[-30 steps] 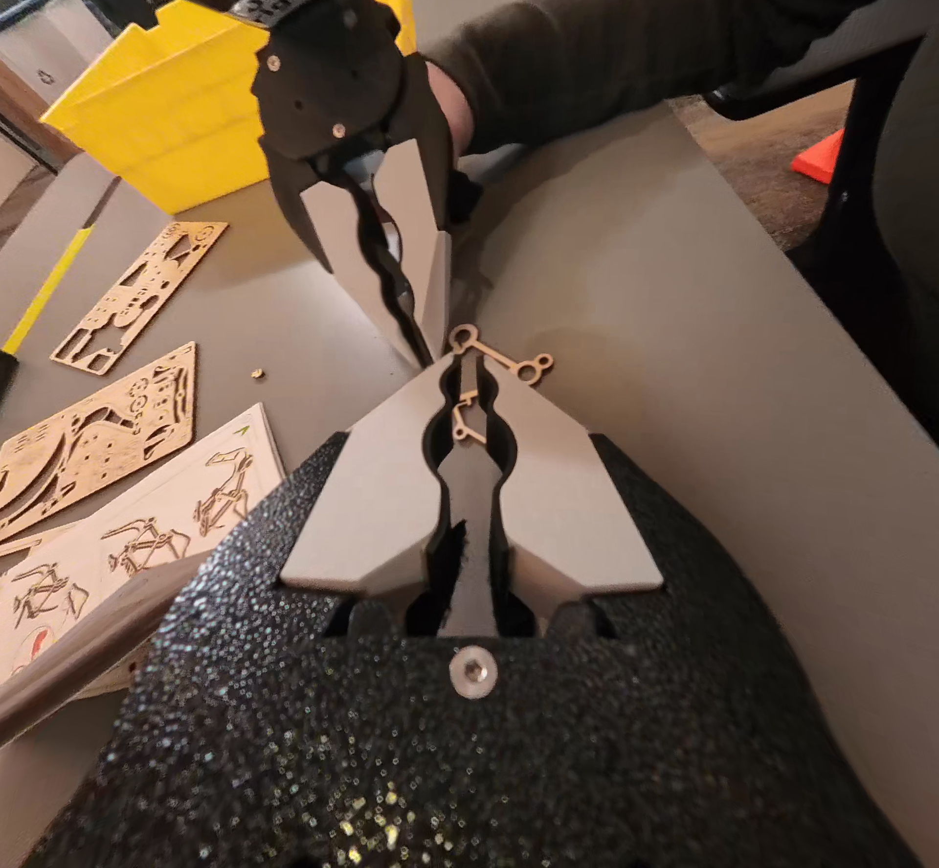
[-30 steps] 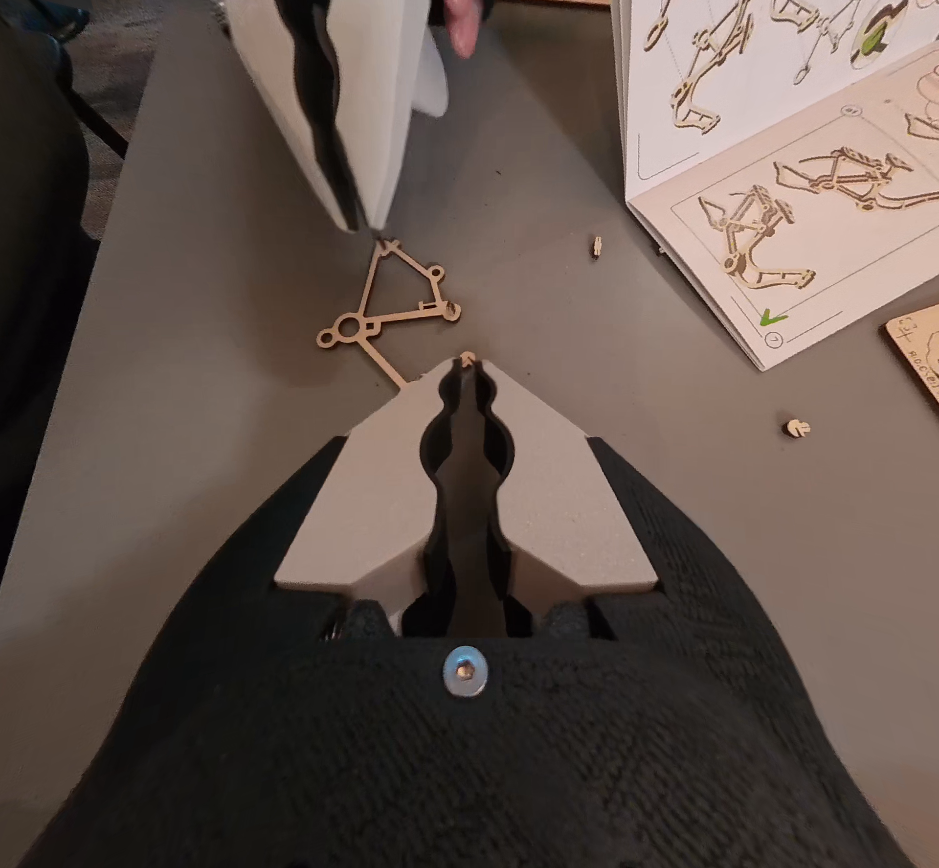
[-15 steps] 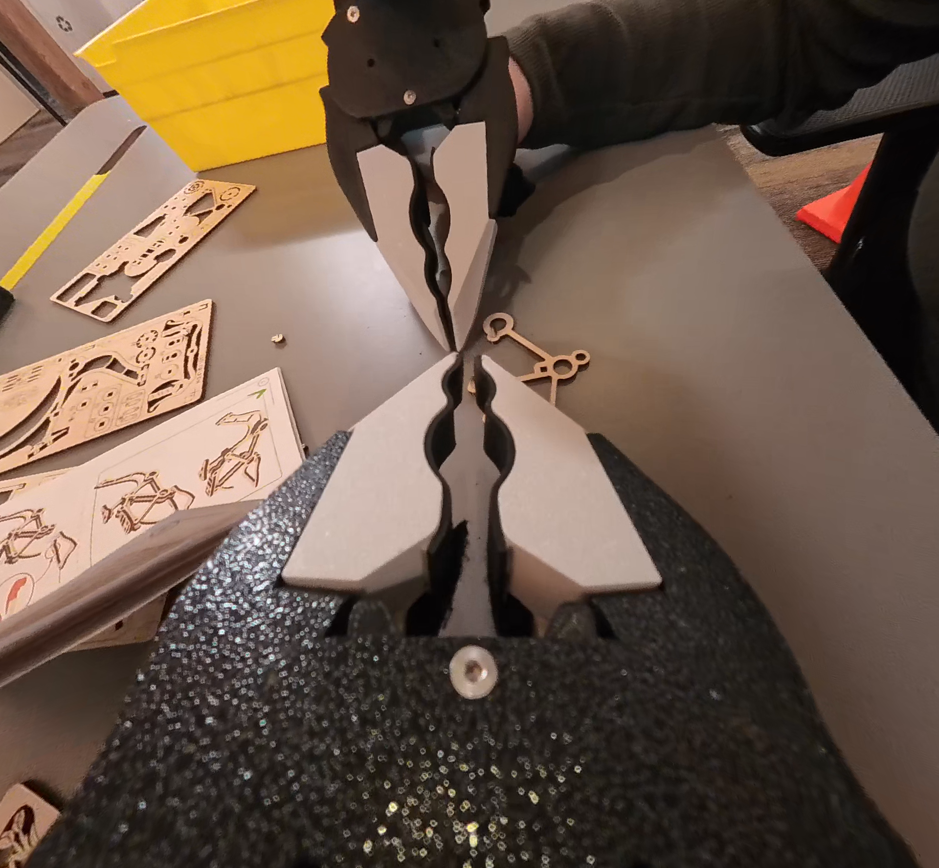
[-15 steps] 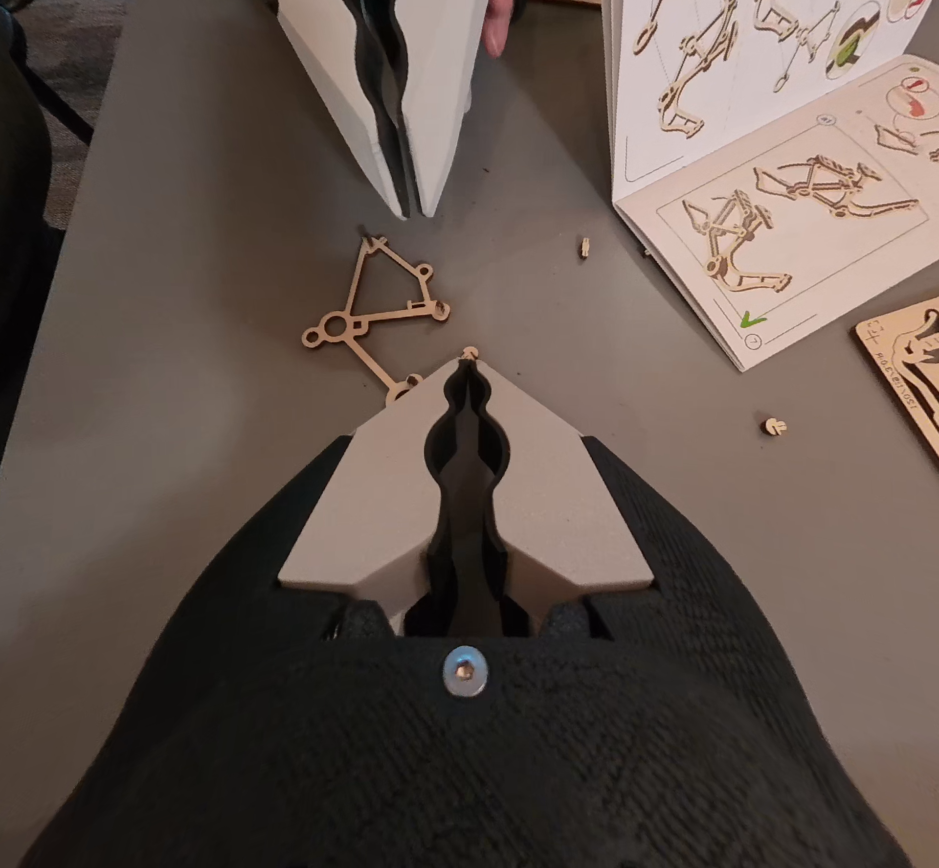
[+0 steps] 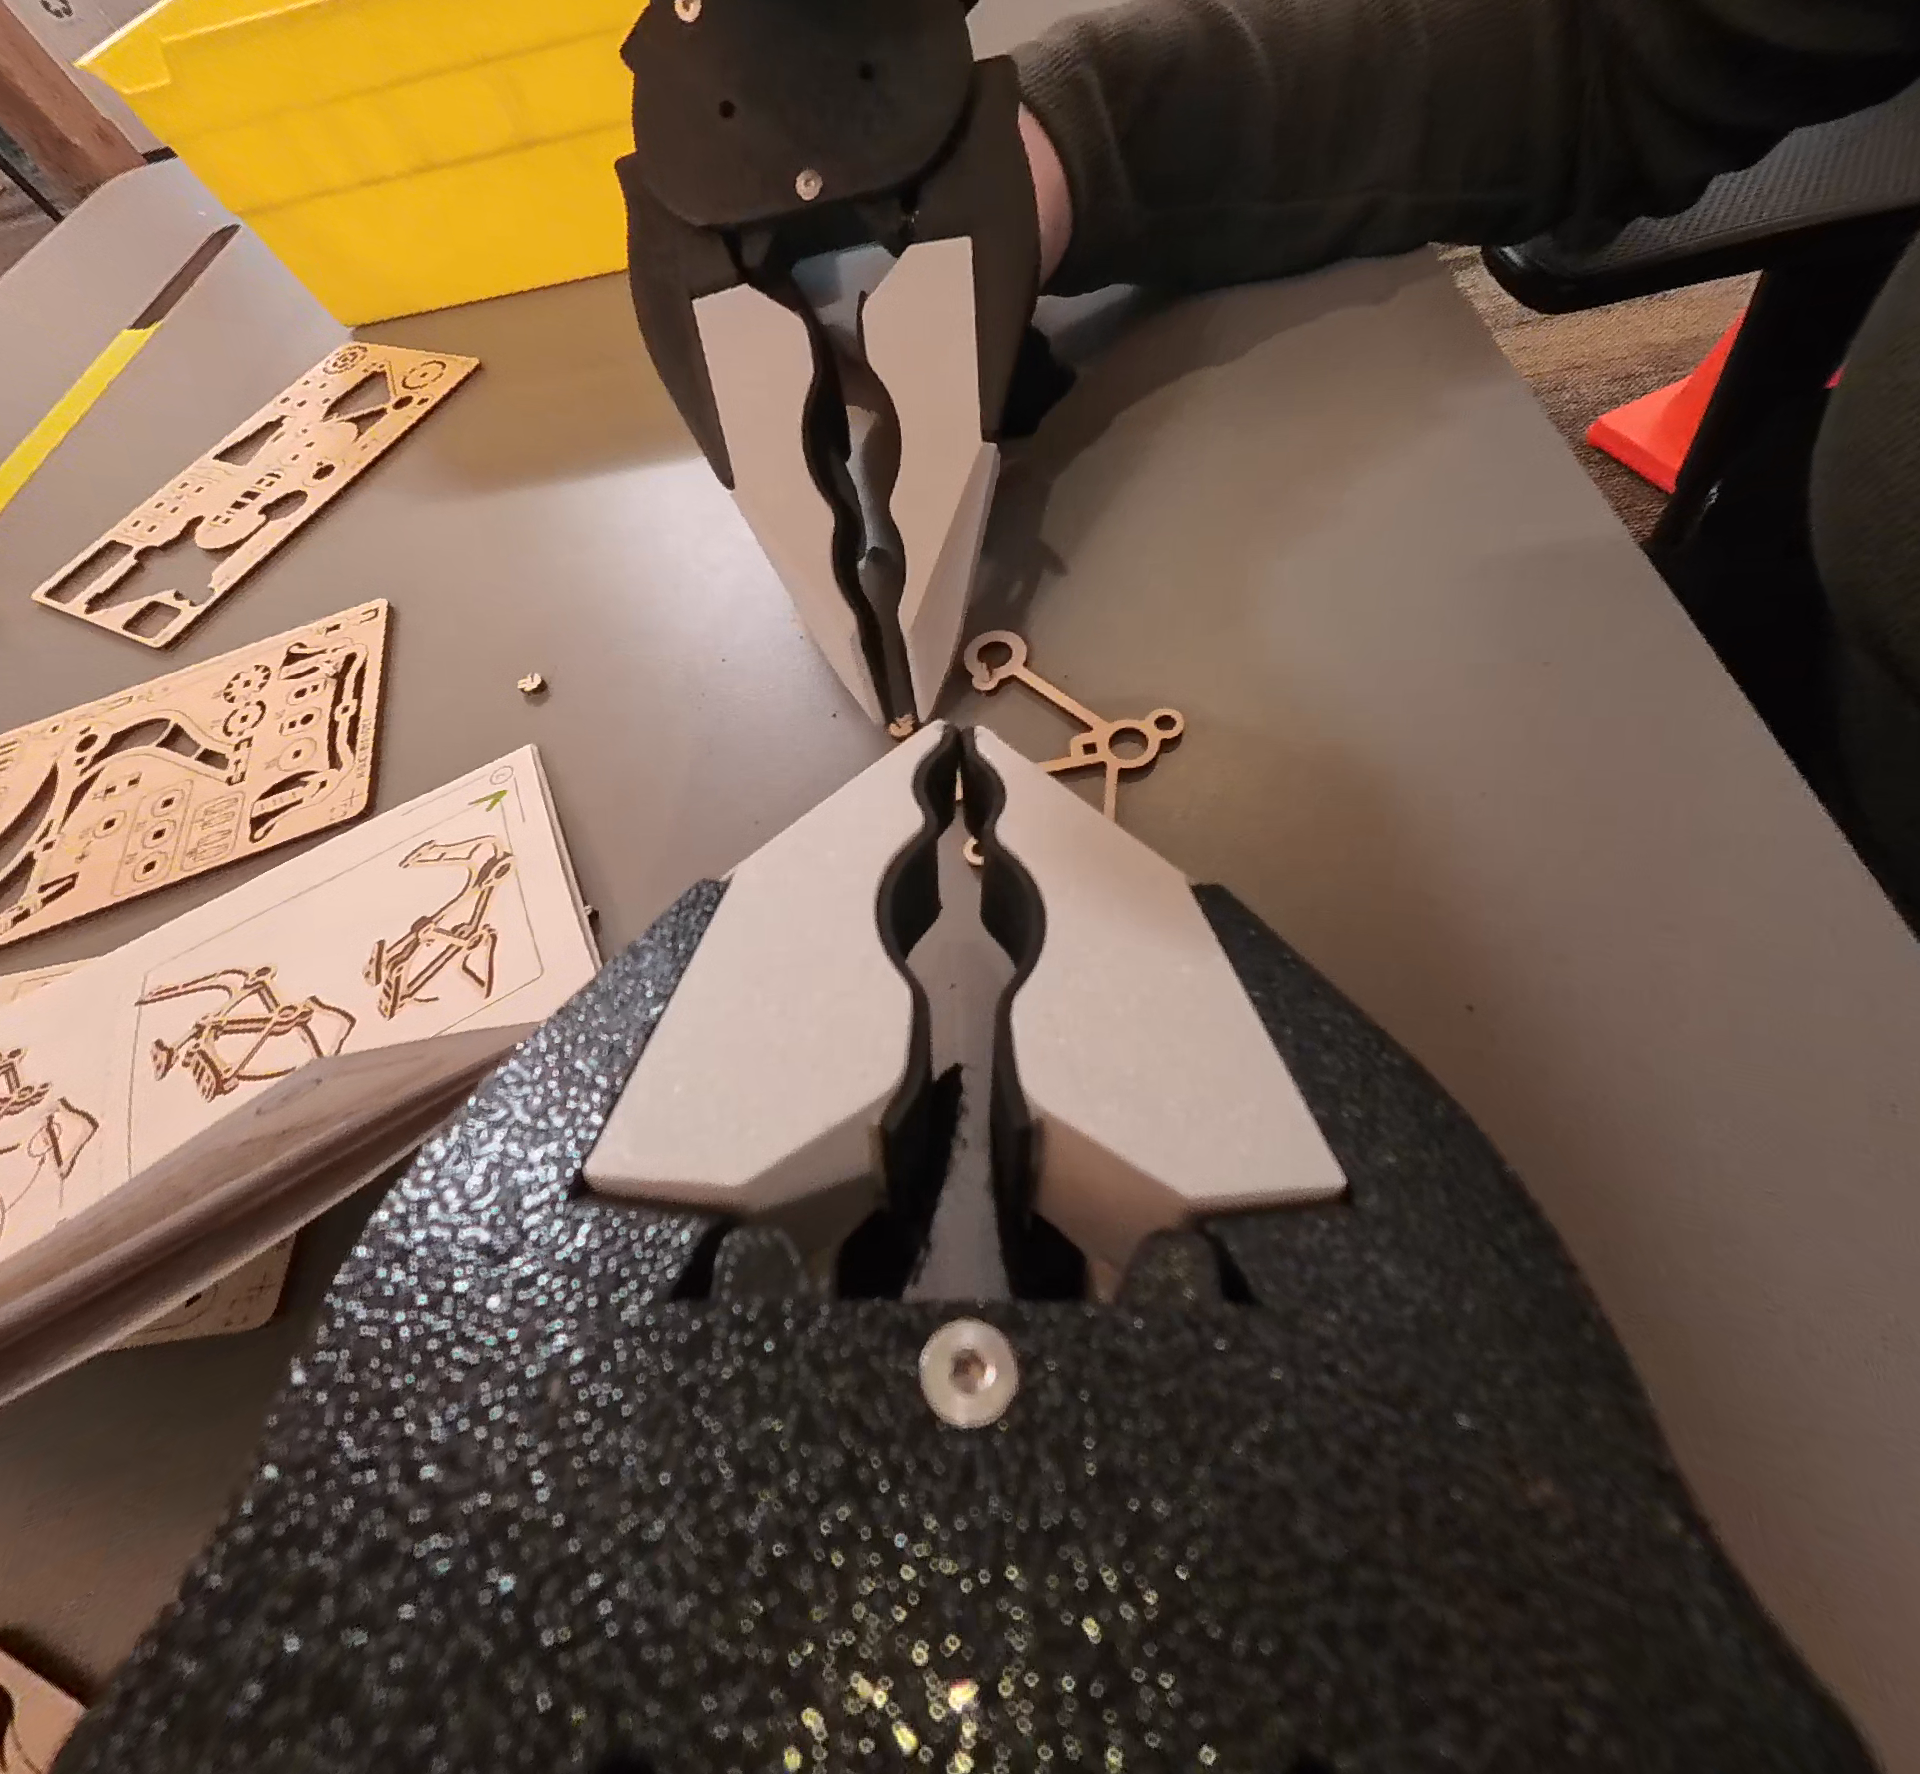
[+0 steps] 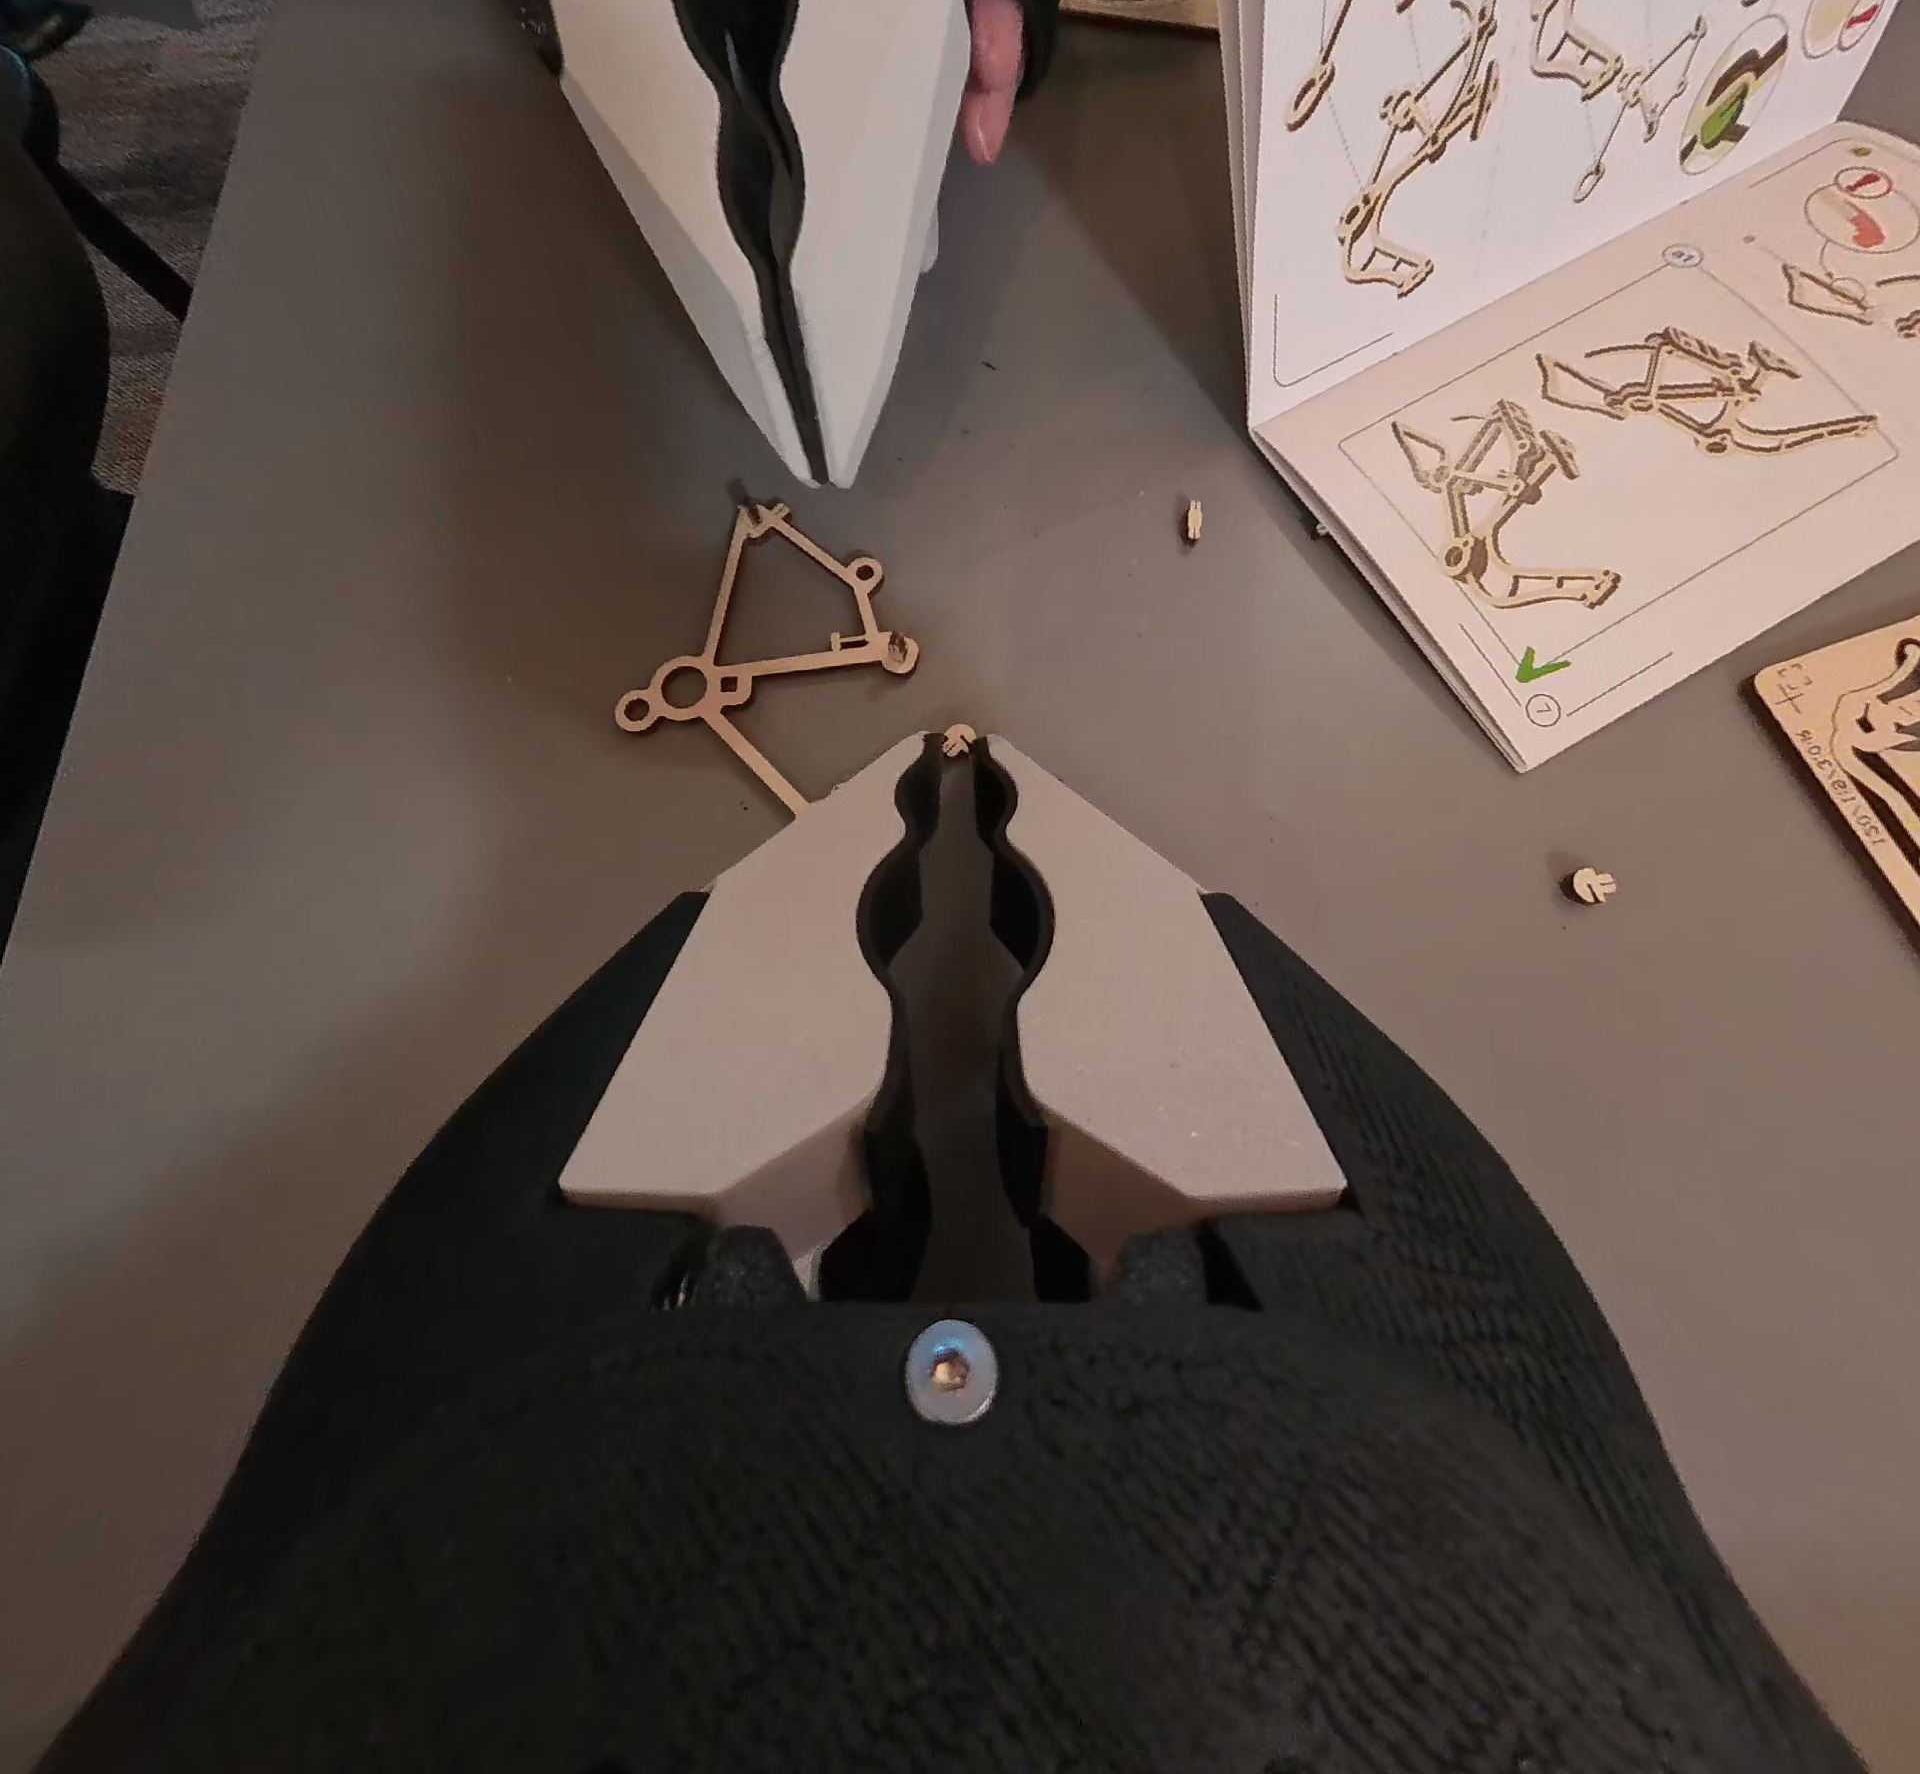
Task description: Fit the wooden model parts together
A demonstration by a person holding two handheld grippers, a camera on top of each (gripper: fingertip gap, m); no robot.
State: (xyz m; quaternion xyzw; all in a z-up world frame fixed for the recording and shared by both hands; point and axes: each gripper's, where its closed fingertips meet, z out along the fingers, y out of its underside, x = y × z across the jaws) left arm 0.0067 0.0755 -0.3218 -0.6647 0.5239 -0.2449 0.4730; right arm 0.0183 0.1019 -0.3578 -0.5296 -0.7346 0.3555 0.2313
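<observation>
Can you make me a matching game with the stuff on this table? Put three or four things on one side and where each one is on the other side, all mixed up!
Things:
1. yellow bin
2. wooden triangle frame
3. instruction booklet
4. tiny wooden peg

Places:
A. lying flat on the table between the two grippers
B. at the right gripper's fingertips
C. open, with one page standing up
D. at the far edge of the table

Pairs: 1-D, 2-A, 3-C, 4-B

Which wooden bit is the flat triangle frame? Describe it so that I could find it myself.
On the grey table, left of the open booklet, a thin pale wooden frame lies flat. Unlike the tiny pegs nearby, it is an open triangle with rings at its corners.
</observation>
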